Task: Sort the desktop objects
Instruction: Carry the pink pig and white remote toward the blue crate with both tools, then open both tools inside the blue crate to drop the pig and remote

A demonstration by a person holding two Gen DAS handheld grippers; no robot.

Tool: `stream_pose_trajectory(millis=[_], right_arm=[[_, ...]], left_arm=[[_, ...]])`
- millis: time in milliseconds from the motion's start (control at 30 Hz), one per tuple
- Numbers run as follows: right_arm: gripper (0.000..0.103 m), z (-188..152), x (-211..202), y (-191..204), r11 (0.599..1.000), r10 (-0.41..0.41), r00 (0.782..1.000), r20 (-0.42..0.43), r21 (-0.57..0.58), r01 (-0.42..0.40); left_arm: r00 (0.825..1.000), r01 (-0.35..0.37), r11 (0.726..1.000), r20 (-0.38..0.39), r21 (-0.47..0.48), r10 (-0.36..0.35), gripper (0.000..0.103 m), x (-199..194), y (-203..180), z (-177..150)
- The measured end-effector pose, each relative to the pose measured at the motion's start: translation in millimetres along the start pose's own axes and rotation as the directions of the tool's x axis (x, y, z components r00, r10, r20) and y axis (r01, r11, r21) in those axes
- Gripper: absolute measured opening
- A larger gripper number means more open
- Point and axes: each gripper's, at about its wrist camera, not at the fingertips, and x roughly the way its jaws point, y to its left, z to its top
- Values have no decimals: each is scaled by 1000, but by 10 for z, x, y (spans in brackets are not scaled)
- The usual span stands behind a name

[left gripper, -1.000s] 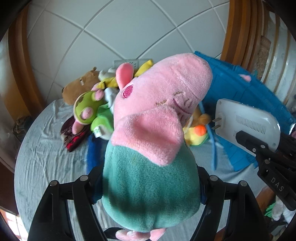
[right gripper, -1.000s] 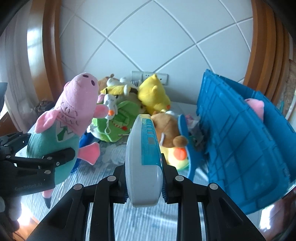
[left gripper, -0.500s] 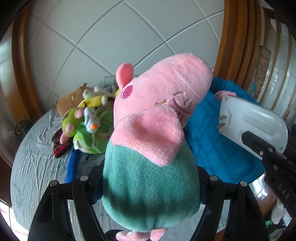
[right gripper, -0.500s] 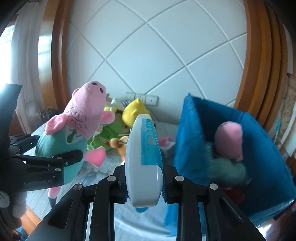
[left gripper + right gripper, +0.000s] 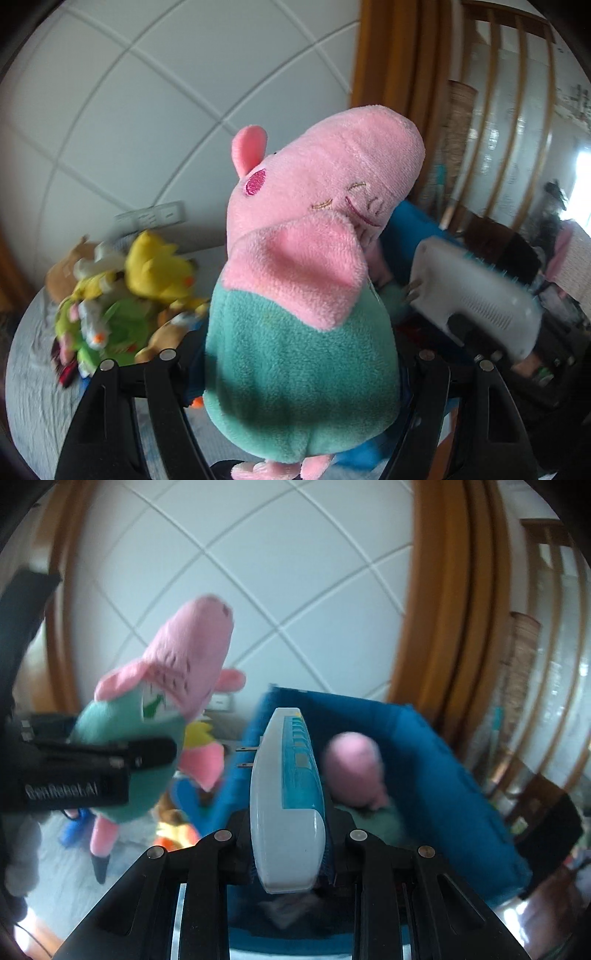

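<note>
Both hands full above the blue bin, a plush pig in one gripper and a plug-in device in the other.

The blue bin (image 5: 436, 760) stands open at the right of the table, and a second pink-and-green plush (image 5: 354, 771) already lies inside it. The heap of soft toys (image 5: 122, 295) sits on the grey tablecloth (image 5: 33, 387) to the left, blurred. The left gripper (image 5: 295, 373) has its fingers pressed into the green belly of the pink pig plush (image 5: 306, 280), held upright just beside the bin. The right gripper (image 5: 288, 845) pinches the white and blue plug-in device (image 5: 288, 805) edge-on over the bin, its prongs pointing left.
</note>
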Motion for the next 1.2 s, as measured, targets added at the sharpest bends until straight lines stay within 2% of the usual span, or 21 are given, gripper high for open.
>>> stream_pose_trajectory(millis=[133, 267, 333, 400, 467, 533, 667, 767, 867, 1200], right_arm=[[25, 88, 141, -442, 998, -55, 998, -23, 8, 56], [25, 214, 425, -940, 998, -71, 996, -56, -7, 70], [25, 243, 653, -1163, 998, -59, 993, -98, -32, 56], [25, 231, 971, -1382, 997, -37, 985, -166, -66, 26], [25, 194, 1250, -1530, 996, -21, 973, -230, -93, 0], [25, 138, 1514, -1637, 993, -9, 956, -295, -114, -26], [25, -39, 1988, -1759, 989, 28, 906, -422, -119, -86], [26, -156, 2220, -1816, 987, 63, 864, -500, -97, -128], [26, -176, 2324, -1851, 984, 57, 850, -523, -114, -136], [25, -338, 2667, -1787, 977, 61, 791, -609, -126, -173]], left_arm=[[999, 33, 999, -7, 10, -33, 75, 284, -425, 277], [999, 10, 1000, -49, -5, -10, 75, 745, -809, 440], [993, -9, 1000, -119, -14, 7, 75, 1110, -957, 438], [978, -27, 999, -207, -26, 21, 75, 1469, -1065, 393], [959, -52, 998, -280, -41, 38, 75, 1759, -1121, 332], [931, -97, 994, -357, -44, 75, 75, 2075, -1160, 257], [891, -170, 985, -425, 18, 161, 78, 2424, -1295, 141], [876, -178, 984, -451, 30, 172, 81, 2514, -1413, 101], [862, -183, 983, -477, 25, 172, 81, 2581, -1424, 40], [839, -176, 984, -521, 15, 158, 81, 2665, -1441, -99]])
